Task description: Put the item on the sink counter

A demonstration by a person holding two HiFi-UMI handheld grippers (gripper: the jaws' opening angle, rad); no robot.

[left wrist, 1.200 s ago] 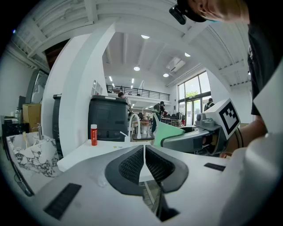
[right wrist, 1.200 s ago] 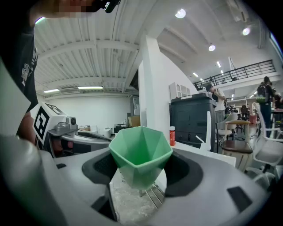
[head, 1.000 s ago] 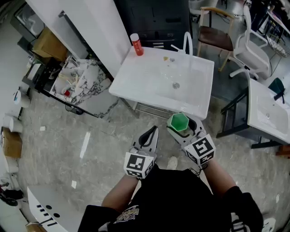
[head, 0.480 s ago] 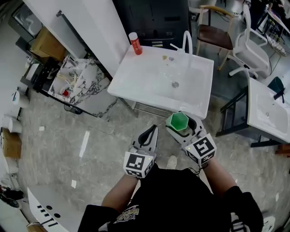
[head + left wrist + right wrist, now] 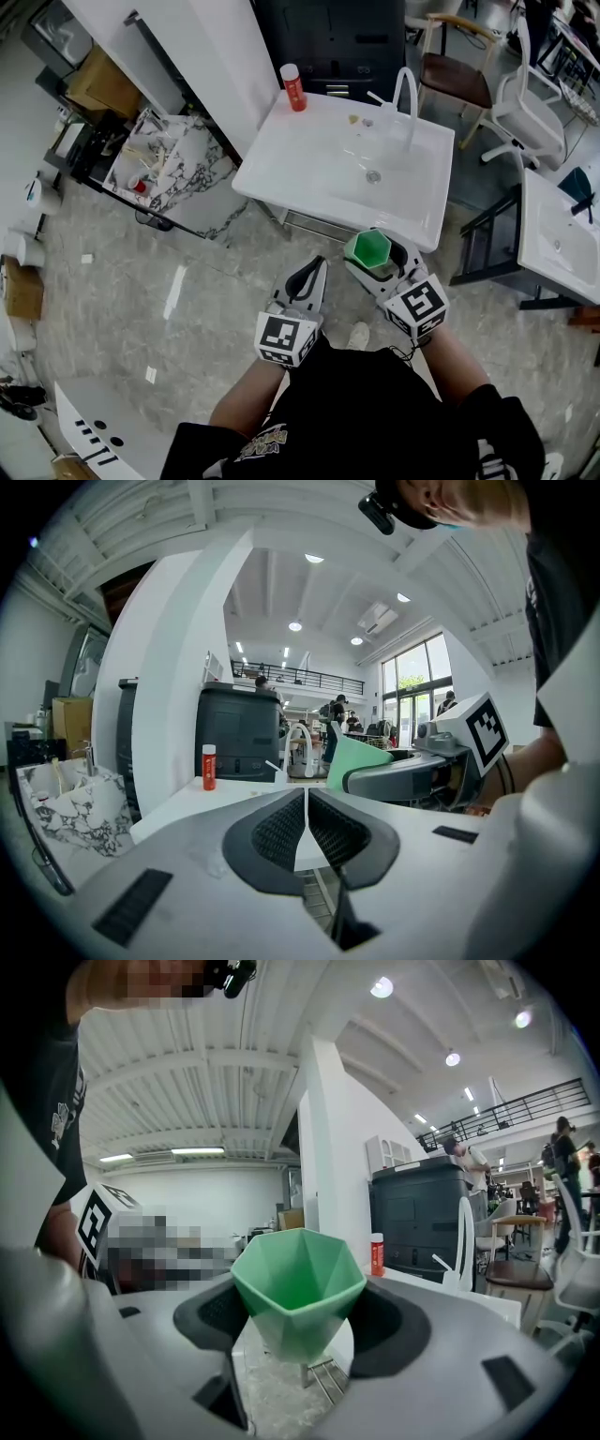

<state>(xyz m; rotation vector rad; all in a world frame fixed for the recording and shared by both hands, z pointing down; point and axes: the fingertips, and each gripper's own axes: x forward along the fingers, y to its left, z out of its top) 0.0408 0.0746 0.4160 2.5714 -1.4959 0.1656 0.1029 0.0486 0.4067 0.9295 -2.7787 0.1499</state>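
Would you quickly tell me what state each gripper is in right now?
Left gripper: shut, holding nothing.
Right gripper: closed on the cup.

**Glossy sink, matt plastic tools**

The sink counter (image 5: 281, 173) looks like smooth, glossy white ceramic. The green cup (image 5: 298, 1283) is faceted plastic with a smooth, satin skin. The left gripper (image 5: 307, 803) and right gripper (image 5: 300, 1309) have matt, pale-grey plastic shells. The left one's pads (image 5: 279, 832) are black, finely ridged and rubber-like. The floor (image 5: 187, 281) is polished, veined stone. The chair (image 5: 457, 80) has a wooden frame.
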